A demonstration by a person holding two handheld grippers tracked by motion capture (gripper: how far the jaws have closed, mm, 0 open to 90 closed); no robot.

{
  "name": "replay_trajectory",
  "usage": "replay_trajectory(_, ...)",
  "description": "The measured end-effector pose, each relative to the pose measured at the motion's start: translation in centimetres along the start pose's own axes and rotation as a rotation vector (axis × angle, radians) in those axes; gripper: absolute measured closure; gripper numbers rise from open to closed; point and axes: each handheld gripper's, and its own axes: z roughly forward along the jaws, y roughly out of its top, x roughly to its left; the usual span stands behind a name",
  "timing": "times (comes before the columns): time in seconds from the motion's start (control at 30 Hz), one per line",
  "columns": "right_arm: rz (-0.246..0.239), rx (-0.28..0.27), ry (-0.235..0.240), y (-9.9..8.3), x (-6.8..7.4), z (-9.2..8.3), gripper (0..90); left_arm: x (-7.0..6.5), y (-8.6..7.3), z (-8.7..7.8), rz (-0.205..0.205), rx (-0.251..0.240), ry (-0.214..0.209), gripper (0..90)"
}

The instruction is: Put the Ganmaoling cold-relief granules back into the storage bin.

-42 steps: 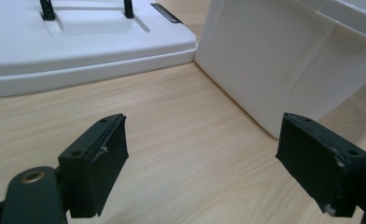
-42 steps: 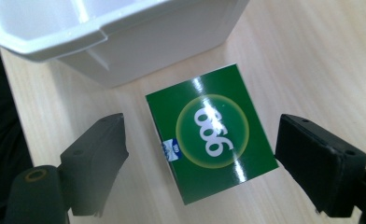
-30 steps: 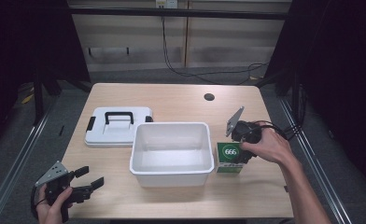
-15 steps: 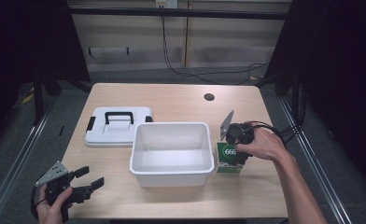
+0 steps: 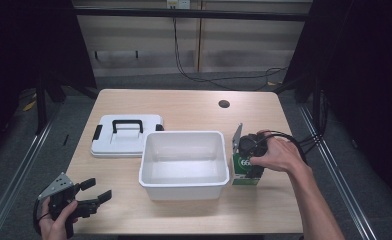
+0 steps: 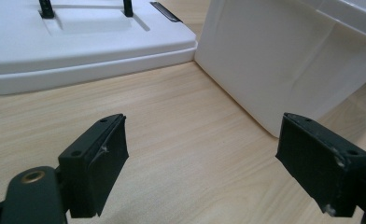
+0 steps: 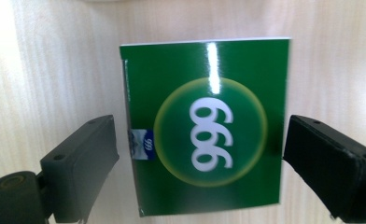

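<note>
A green box marked 999 point(image 5: 244, 175) lies flat on the wooden table point(image 5: 184, 107), just right of a white bin point(image 5: 184, 135). My right gripper point(image 5: 247, 161) points straight down over it. In the right gripper view the box point(image 7: 204, 126) sits between the open jaws of the right gripper point(image 7: 202, 140), with a gap on each side and no contact. My left gripper point(image 5: 98, 189) is held open near the table's front left corner. In the left gripper view the left gripper point(image 6: 202, 140) has only bare wood between its jaws.
The white bin's wall point(image 6: 284, 56) stands ahead and to the right of the left gripper. A white lid with a black handle point(image 5: 126, 137) lies behind and to the left of the bin, and shows as the lid point(image 6: 78, 42). A small dark hole point(image 5: 224, 104) marks the far table.
My right gripper has come down and slightly left over the green box. The left gripper has stayed where it was.
</note>
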Motion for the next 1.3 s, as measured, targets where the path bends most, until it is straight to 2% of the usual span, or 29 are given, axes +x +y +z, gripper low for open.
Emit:
replay_trajectory(0.23, -0.009, 0.051, 0.023, 0.6, -0.6, 1.2, 11.1, 0.1, 0.0, 0.0, -0.001, 0.000, -0.002, 15.9)
replay_trajectory(0.37, -0.026, 0.042, 0.033, 0.6, -0.7, 1.7, 12.5, 0.1, 0.0, 0.0, -0.003, -0.003, -0.002, 15.9)
replay_trajectory(0.43, -0.016, 0.042, 0.032, 0.6, -0.6, 1.6, 13.8, 0.1, 0.0, 0.0, -0.001, 0.000, -0.002, 15.9)
replay_trajectory(0.57, -0.036, 0.037, 0.026, 0.5, -0.6, 1.5, 15.5, 0.0, 0.0, 0.0, -0.002, -0.002, -0.001, 15.9)
replay_trajectory(0.9, -0.036, 0.053, 0.051, 0.6, -0.6, 1.4, 16.0, 0.1, 0.0, 0.0, 0.000, 0.001, -0.004, 15.9)
replay_trajectory(1.1, -0.019, 0.031, 0.051, 0.5, -0.6, 0.6, 16.0, 0.1, 0.0, 0.0, -0.001, 0.000, -0.001, 15.9)
replay_trajectory(1.13, -0.004, 0.030, 0.055, 0.5, -0.5, 0.5, 16.0, 0.1, 0.0, 0.0, -0.004, -0.003, -0.001, 15.9)
replay_trajectory(1.2, -0.008, 0.030, 0.051, 0.4, -0.6, 0.3, 16.0, 0.1, 0.0, 0.0, -0.002, -0.001, -0.001, 15.9)
replay_trajectory(1.23, 0.006, 0.034, 0.050, 0.3, -0.5, 0.2, 16.0, 0.1, 0.0, 0.0, -0.001, 0.001, -0.001, 15.9)
replay_trajectory(1.3, -0.002, 0.033, 0.048, 0.2, -0.6, 0.0, 16.0, 0.1, 0.0, 0.0, -0.005, 0.000, 0.001, 15.9)
